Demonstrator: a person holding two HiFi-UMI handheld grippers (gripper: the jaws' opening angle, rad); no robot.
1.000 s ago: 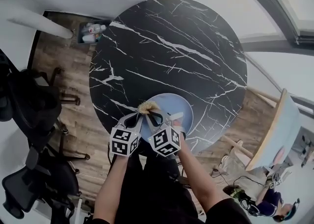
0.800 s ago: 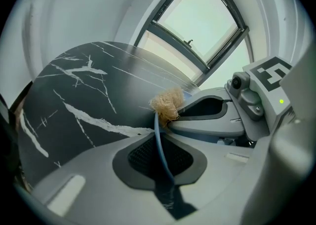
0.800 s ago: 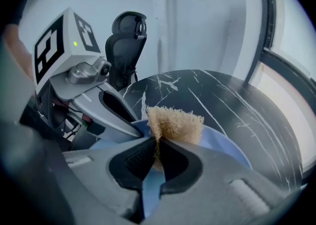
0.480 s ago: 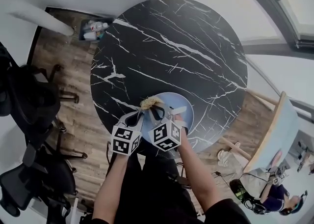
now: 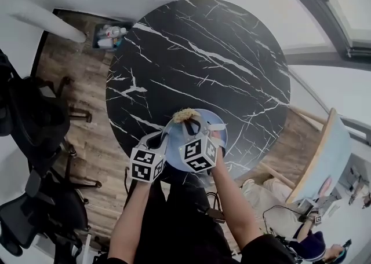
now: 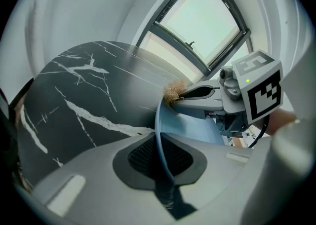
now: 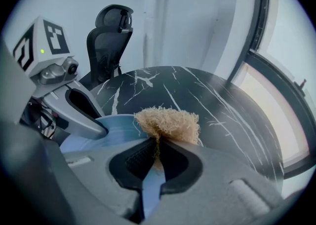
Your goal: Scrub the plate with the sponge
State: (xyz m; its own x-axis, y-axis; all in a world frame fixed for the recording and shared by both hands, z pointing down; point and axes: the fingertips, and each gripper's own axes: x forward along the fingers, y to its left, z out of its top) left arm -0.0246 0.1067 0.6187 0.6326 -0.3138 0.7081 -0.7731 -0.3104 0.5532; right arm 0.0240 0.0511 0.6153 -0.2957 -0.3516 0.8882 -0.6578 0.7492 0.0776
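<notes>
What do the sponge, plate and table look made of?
The sponge looks like plant fibre, loofah-like: tan, frizzy loose strands, not foam. The plate is pale blue, thin-rimmed, smooth; plastic or glazed ceramic, can't tell. The table is black with white veins: marble or marble-look.

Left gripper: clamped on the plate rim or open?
Clamped: the left gripper pinches the rim of the blue plate between its fingers, no gap showing.

Sponge [image 5: 186, 114] — farther along plate [image 5: 174, 141] rim
</notes>
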